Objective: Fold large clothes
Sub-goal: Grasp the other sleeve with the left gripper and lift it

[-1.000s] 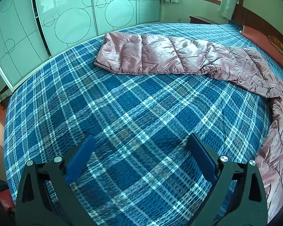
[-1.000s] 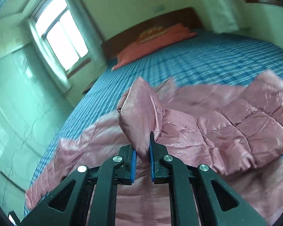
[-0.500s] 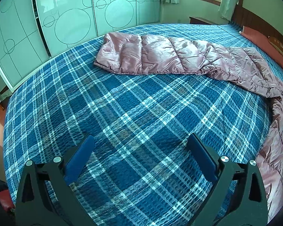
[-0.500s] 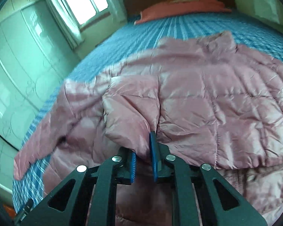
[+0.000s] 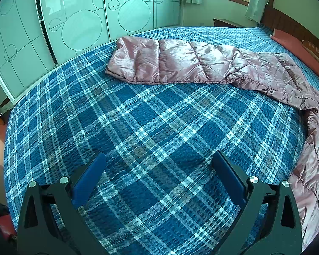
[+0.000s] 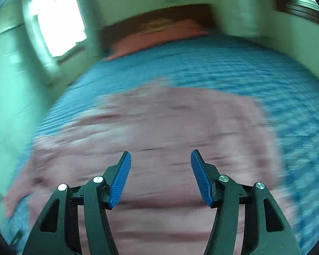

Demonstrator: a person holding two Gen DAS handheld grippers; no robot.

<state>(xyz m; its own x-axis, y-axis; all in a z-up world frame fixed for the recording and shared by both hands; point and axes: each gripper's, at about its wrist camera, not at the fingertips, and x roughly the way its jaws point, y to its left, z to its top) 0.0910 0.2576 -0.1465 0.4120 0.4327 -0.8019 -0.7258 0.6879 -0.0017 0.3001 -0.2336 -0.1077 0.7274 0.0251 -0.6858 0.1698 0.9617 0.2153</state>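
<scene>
- Our right gripper (image 6: pixel 160 176) has just been opening; the pink fold it pinched a second ago is gone, nothing sits between its spread jaws.
- It points down over the quilted, shiny pink jacket (image 6: pixel 159 131), blurred.
- Our left gripper (image 5: pixel 159 178) hovers spread wide over the blue plaid bedspread (image 5: pixel 151 127), the jacket's sleeve (image 5: pixel 170 61) beyond.

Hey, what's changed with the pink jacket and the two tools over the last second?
The right tool let go: its jaws, clamped on a fold of the pink jacket a second ago, have just been opening and now nothing is between them. The fold was first carried over onto the jacket. The view is blurred from fast movement. The left tool stayed open over the plaid bedspread, and the outstretched sleeve is unmoved.
</scene>
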